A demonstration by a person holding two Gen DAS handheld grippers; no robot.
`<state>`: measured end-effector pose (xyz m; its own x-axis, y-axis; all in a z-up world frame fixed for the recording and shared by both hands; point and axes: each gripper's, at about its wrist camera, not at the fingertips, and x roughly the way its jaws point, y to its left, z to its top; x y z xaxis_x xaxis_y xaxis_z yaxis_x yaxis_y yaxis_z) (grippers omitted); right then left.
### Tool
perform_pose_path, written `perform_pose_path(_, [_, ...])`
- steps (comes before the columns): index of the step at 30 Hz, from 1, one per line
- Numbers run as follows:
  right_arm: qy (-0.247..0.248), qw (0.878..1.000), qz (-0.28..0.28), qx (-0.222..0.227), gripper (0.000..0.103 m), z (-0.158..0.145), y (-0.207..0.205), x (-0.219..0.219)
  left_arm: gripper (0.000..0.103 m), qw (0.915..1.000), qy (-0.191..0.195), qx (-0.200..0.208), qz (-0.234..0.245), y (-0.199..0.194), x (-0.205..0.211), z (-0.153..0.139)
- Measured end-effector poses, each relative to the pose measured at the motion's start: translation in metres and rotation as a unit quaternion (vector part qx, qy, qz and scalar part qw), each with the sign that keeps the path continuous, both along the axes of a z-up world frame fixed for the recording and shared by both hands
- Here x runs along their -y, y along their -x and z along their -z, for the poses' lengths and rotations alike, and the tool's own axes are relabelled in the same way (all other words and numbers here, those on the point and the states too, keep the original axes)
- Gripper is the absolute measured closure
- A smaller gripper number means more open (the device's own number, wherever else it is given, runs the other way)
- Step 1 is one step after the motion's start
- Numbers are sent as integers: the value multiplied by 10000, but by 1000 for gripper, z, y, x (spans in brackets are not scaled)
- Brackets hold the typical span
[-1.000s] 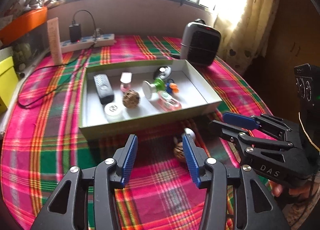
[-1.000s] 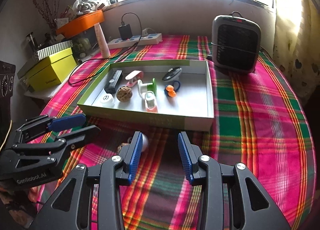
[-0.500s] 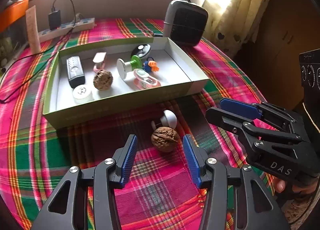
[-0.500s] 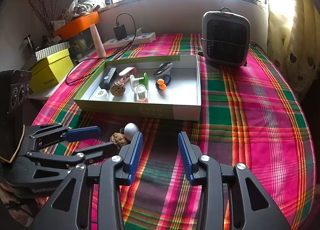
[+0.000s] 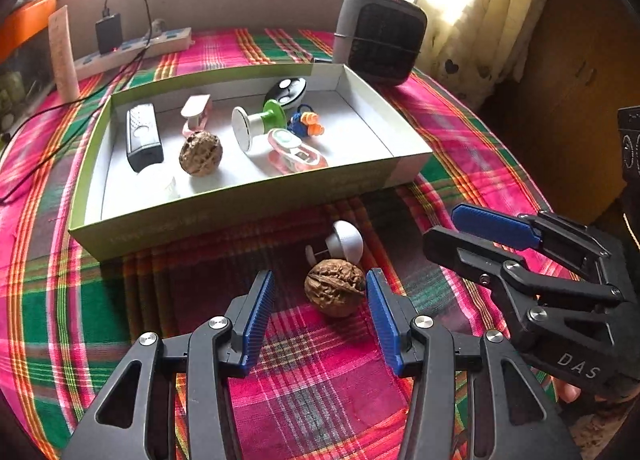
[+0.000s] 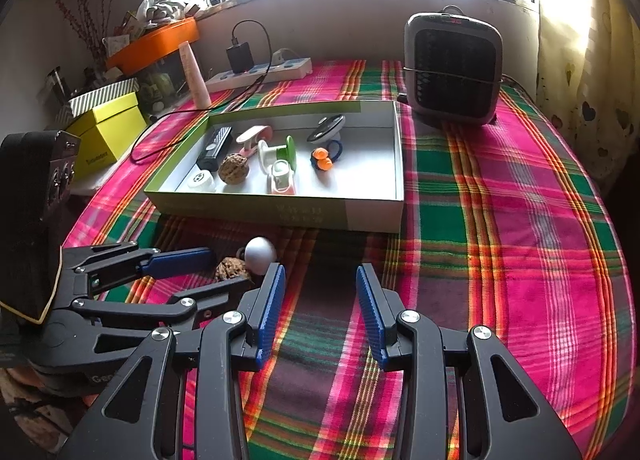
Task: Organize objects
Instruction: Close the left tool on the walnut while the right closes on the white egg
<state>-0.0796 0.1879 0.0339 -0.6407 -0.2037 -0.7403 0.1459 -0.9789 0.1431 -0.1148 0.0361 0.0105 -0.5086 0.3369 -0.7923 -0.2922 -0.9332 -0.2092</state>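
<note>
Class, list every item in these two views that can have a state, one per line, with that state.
left gripper: open, jaws either side of the walnut
right gripper: open, holding nothing
walnut on the cloth: loose, not yet gripped
white knob: on the cloth, outside the box
box: lidless, holding small items
charger: plugged into the power strip

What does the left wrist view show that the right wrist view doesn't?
Only the left wrist view shows the loose walnut whole, lying between the open left tool's pads, close to the right-hand pad; contact there is unclear.

Only the right wrist view shows the yellow box, the orange tray and the open right tool over bare cloth.

Both show the green tray of small items, including a second walnut, the white knob, the heater and the power strip.
</note>
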Motion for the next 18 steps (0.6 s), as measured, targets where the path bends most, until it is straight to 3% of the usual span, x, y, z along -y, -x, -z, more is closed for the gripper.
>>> perform_pose_path(7, [24, 10000, 23, 49, 64, 4, 2, 1, 57, 9999, -115, -3, -72, 1, 5, 0])
perform_pose_path(12, [0, 10000, 18, 73, 64, 4, 3, 4, 73, 9998, -124, -37, -175, 0, 11, 1])
perform_pose_path(18, [-23, 9999, -17, 112, 64, 6, 6, 9, 73, 9995, -142, -88, -277, -2, 19, 2])
